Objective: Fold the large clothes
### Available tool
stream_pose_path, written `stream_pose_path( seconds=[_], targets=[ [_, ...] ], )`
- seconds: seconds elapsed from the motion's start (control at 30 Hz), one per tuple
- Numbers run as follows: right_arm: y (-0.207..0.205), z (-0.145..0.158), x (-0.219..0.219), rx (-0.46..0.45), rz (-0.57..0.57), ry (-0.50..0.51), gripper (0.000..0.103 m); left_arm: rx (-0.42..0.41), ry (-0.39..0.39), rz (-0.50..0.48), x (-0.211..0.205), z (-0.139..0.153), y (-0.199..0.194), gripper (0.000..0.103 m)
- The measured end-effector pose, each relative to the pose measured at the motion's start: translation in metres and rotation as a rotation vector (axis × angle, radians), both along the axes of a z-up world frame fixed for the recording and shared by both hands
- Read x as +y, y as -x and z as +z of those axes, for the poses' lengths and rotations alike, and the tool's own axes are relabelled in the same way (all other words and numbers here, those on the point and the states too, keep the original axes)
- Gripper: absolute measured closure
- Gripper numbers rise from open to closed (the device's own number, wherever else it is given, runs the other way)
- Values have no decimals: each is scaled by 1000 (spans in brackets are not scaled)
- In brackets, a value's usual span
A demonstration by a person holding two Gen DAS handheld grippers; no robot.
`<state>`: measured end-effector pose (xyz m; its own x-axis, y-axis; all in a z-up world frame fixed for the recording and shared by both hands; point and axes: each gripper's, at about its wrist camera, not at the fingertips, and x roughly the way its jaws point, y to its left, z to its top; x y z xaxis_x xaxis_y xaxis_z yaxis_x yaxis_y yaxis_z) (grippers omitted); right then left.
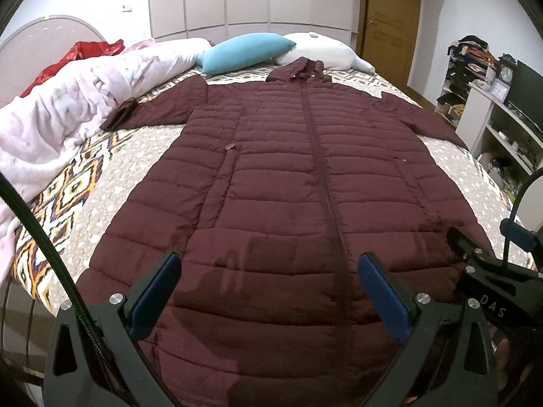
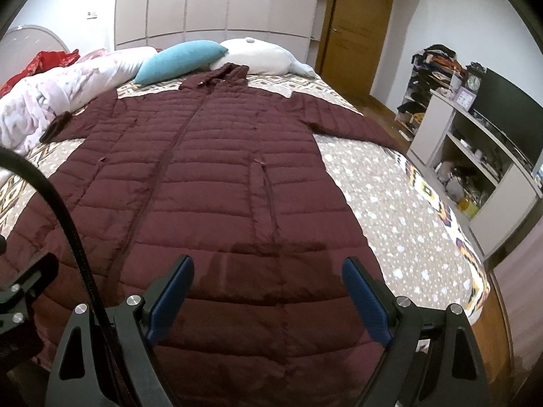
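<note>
A long maroon quilted coat lies flat and zipped on the bed, hood at the far end, sleeves spread to both sides; it also shows in the right wrist view. My left gripper is open and empty, hovering above the coat's hem near the zipper. My right gripper is open and empty above the hem's right half. The right gripper's body shows at the edge of the left wrist view.
The bed has a patterned bedspread. A pink-white duvet is bunched on the left. A blue pillow and a white pillow lie beyond the hood. Shelves with clutter stand at the right.
</note>
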<state>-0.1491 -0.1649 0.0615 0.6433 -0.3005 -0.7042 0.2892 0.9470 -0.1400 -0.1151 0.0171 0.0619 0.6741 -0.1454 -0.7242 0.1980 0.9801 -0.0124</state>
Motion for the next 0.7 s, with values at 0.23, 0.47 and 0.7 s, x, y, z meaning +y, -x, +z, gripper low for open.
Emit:
stream_pose_path(
  seconds=[0.23,0.47,0.7],
  targets=[
    [-10,10,15,-4,32,32,11,15,10,21,11,-5,-7,0],
    [-23,39,41,-52,98,63,11,25,27,60,29,-7,-16,0],
    [-45,85,78,-142,210,109,11,6,6,130,61,-1,-33,0]
  ],
)
